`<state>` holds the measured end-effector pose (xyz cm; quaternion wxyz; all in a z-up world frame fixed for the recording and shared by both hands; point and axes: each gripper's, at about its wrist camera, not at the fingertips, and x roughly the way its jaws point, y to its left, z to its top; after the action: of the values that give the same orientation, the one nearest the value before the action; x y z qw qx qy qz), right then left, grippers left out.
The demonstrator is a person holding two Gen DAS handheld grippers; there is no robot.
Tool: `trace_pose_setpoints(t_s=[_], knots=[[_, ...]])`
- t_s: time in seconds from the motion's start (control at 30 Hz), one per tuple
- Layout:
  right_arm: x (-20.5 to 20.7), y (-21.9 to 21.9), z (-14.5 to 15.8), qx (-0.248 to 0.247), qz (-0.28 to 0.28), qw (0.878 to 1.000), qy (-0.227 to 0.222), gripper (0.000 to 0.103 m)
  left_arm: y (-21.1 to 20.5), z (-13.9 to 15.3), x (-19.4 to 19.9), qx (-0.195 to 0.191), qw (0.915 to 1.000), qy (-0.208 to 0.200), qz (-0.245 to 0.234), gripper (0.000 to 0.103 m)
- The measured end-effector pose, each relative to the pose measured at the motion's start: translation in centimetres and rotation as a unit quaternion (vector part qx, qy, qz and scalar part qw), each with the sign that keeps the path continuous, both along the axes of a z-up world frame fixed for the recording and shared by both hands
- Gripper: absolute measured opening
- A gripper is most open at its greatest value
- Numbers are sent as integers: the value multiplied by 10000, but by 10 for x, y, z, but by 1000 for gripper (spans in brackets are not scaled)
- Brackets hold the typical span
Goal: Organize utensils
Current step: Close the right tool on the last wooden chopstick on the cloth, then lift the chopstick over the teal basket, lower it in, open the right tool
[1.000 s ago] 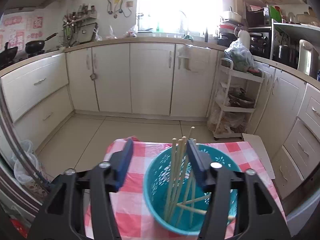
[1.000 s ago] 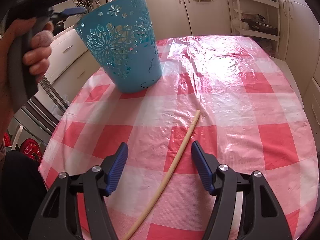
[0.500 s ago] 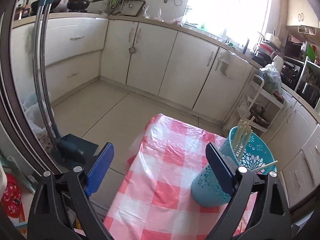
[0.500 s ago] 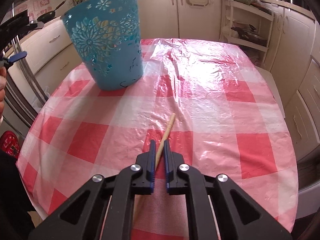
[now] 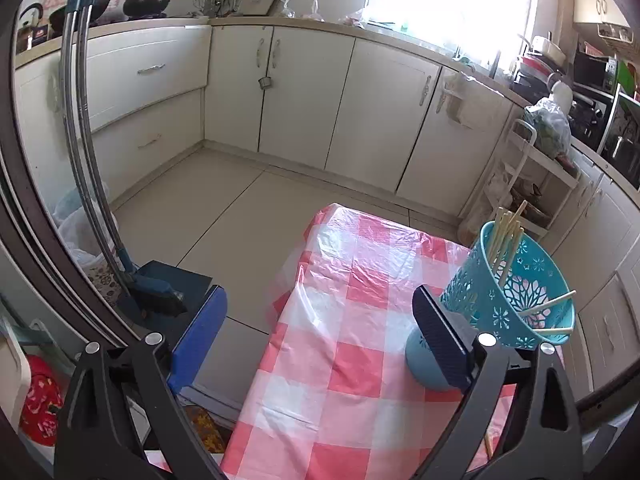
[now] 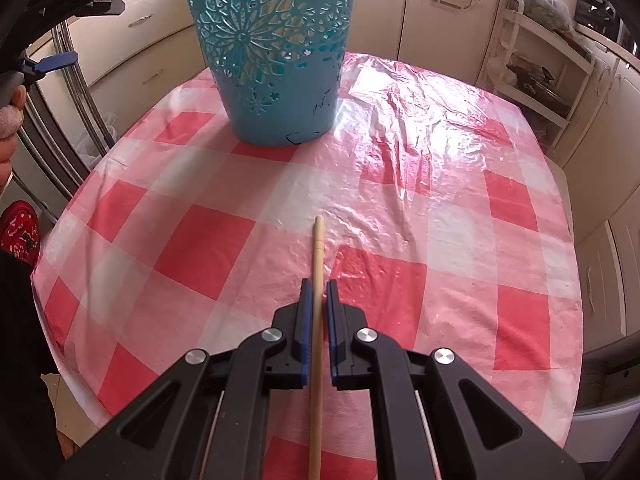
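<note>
Two tongs are in our hands. Our left tongs [image 5: 318,320] are wide open and hold nothing. They hang high, off to the left side of the table [image 5: 340,360], over its left edge. The blue pad on the left sits above the floor [image 5: 208,208], and the dark pad on the right sits in front of the blue basket [image 5: 508,288]. Between the two pads we see bare checked cloth and lots of free room.

From the right wrist view, the basket [image 6: 276,48] stands upright on the table, toward the far left part of the top. Its foot rests on the cloth, back from the left edge. Several chopsticks in the basket [image 5: 506,232] lean up against its far rim, and a few lie across the inside.

Moving right, our right tongs [image 6: 318,296] are shut tight on one loose chopstick [image 6: 318,248]. This stick points straight ahead at the basket. Its far tip sits over the cloth, well short of the basket. The cloth between the tip and the basket is bare.

Further right, the table [image 6: 460,168] is shiny, wrinkled plastic with nothing on it, all the way to its right edge. Past that edge stand the white cupboards [image 6: 624,152] and a white shelf rack [image 6: 532,64], close to the far right corner.
</note>
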<state>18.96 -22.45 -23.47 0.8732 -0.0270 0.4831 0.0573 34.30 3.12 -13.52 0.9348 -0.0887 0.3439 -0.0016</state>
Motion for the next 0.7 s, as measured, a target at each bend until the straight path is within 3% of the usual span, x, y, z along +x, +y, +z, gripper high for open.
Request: trace_pose_setpoints(t_s=[0.3, 0.7], knots=[[-8, -5, 2, 316, -299, 9988, -218, 6, -23, -4, -3, 570, 9981, 6, -241, 95], [-13, -30, 16, 1514, -589, 9863, -296, 6, -38, -12, 1, 839, 9957, 150, -361, 95]])
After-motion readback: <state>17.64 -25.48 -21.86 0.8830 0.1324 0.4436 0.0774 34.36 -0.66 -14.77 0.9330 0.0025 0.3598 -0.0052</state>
